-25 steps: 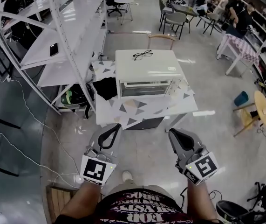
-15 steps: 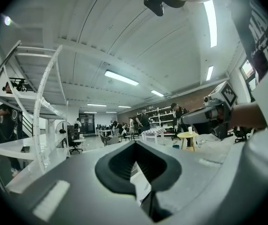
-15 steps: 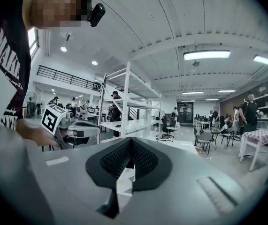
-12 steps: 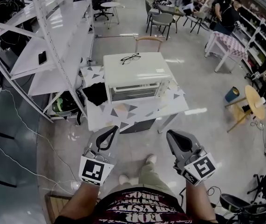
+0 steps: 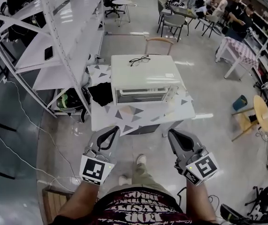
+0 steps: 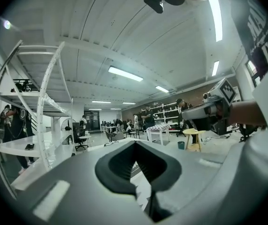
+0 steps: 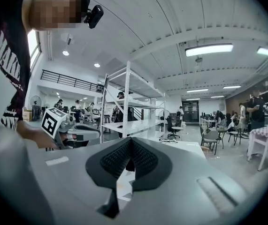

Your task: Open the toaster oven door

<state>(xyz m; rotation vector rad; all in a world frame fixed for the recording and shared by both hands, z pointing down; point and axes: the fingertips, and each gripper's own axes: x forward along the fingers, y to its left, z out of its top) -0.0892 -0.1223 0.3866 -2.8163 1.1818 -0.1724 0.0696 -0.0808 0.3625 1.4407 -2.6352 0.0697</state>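
- My left fingers (image 5: 110, 135) and right fingers (image 5: 178, 142) are both clenched on nothing, low over the floor.
- The boxy white toaster oven (image 5: 145, 76) stands ahead on the triangle-patterned surface (image 5: 124, 117), door shut, well apart from both.
- Black-framed glasses (image 5: 139, 59) lie on top.

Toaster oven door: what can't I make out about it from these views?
- Head view: toaster oven seen steeply from above; door front foreshortened, handle too small.
- Left gripper view: left gripper body blocks the oven.
- Right gripper view: right gripper hides the front; only the top shows.
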